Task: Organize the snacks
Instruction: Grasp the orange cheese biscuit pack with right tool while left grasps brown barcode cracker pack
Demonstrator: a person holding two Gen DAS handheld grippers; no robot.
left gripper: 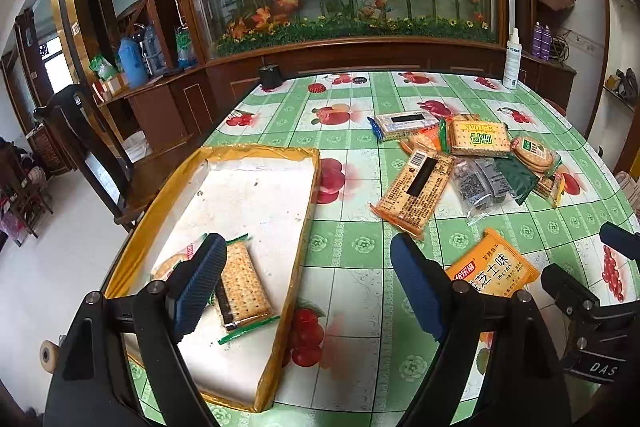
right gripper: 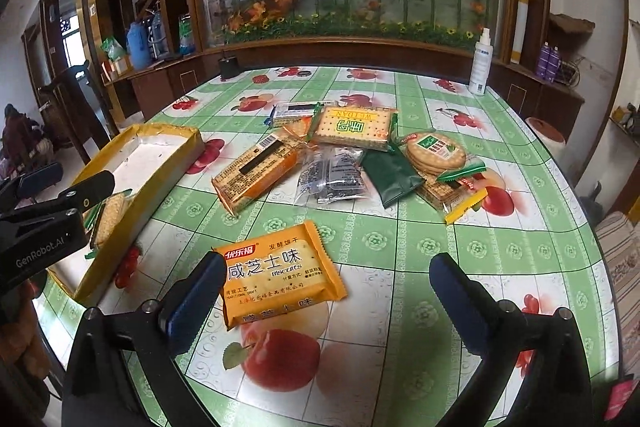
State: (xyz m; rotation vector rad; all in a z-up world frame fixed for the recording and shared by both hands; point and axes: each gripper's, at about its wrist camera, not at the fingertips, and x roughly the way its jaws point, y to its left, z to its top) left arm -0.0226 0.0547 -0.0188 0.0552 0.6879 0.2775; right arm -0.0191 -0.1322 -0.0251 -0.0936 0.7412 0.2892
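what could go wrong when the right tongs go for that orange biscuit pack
1. The orange biscuit pack lies flat on the slick tablecloth; the open right tongs may push it instead of gripping.
2. The left tongs hang open above the tray wall, close to the right ones, so they may collide.
3. Squeezing hard may crack the biscuits.

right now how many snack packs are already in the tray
2, maybe more hidden: a clear cracker pack lying flat at the near end of the tray, and a round-biscuit pack beside it, mostly behind the left gripper.
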